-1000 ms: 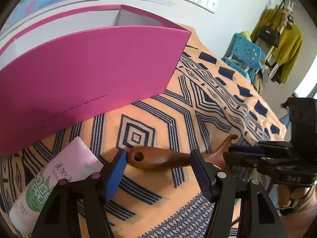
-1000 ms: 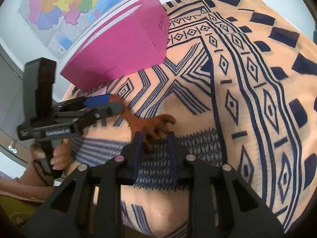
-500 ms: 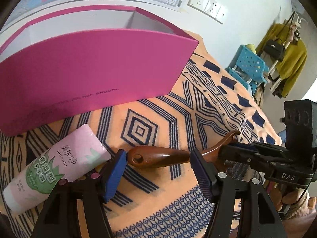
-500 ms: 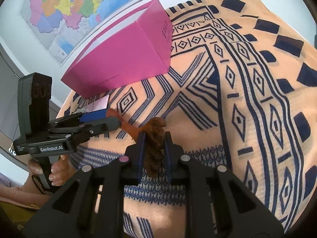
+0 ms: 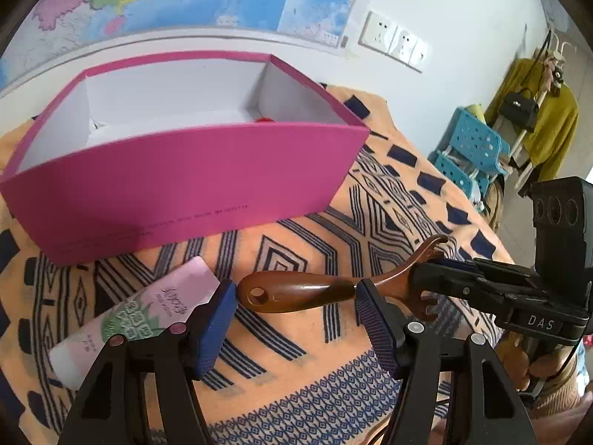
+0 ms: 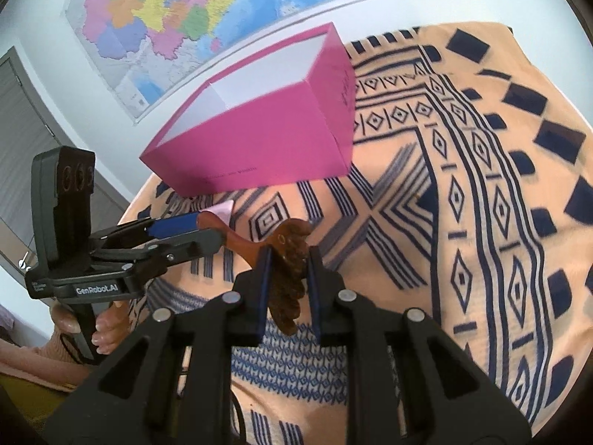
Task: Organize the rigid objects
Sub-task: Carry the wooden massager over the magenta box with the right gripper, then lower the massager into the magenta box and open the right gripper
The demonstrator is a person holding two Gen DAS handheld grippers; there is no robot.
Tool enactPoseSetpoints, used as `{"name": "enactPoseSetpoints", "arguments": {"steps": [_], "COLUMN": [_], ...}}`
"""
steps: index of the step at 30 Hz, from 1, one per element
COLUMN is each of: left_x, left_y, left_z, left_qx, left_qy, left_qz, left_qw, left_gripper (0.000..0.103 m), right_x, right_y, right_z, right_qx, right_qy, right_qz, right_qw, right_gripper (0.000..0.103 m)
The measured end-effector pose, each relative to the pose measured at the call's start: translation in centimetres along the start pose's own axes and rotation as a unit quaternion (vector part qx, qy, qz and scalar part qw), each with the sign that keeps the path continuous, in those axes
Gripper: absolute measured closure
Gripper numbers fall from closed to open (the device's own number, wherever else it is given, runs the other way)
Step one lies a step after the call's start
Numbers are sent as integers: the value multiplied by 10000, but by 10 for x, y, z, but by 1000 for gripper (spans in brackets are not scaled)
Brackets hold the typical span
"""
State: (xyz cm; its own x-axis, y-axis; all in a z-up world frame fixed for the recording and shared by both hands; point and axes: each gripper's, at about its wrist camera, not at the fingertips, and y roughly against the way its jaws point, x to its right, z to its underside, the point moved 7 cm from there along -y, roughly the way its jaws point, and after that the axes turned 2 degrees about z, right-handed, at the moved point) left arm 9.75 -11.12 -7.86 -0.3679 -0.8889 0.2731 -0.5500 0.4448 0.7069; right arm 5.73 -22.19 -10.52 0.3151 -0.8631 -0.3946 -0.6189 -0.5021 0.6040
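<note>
A brown wooden back scratcher [image 5: 304,291] hangs above the patterned cloth. My right gripper [image 6: 287,259] is shut on its clawed head [image 6: 289,282]. My left gripper [image 5: 296,300] is open, its blue pads [image 5: 218,319] on either side of the handle end, with small gaps. A pink open box [image 5: 192,181] with a white inside stands behind; it also shows in the right wrist view [image 6: 267,126]. A pink and green tube [image 5: 137,315] lies on the cloth at the left.
The orange and navy patterned cloth [image 6: 463,193] covers the table. A small red thing [image 5: 265,119] shows inside the box. A wall map [image 6: 185,11] hangs behind; a blue chair [image 5: 470,148] and hung clothes stand at the right.
Both grippers have risen with the back scratcher, which has lifted off the cloth. The box's inside has come into view. The left jaws stay open around the handle.
</note>
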Motion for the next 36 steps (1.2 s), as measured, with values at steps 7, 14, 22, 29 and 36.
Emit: {"name": "enactPoseSetpoints", "arguments": {"steps": [7, 14, 22, 29, 36], "left_x": [-8, -15, -22, -25, -32], "left_y": [13, 24, 36, 42, 40], "left_z": [-6, -15, -32, -57, -86], "left_qx": [150, 303, 501, 687, 828], "left_qy": [93, 170, 186, 127, 52], "left_qz": [-42, -93, -160, -234, -385], "left_qw": [9998, 9994, 9984, 9973, 9958], "left_gripper": [36, 36, 36, 36, 36], "right_x": [-12, -23, -37, -44, -46], "right_y": [1, -2, 0, 1, -2], "right_z": [-11, -24, -49, -75, -105], "right_qx": [63, 112, 282, 462, 624], "right_qy": [217, 401, 673, 898, 1031], "right_qz": [-87, -136, -205, -246, -321], "right_qw": [9997, 9990, 9971, 9946, 9922], "right_gripper": [82, 82, 82, 82, 82]}}
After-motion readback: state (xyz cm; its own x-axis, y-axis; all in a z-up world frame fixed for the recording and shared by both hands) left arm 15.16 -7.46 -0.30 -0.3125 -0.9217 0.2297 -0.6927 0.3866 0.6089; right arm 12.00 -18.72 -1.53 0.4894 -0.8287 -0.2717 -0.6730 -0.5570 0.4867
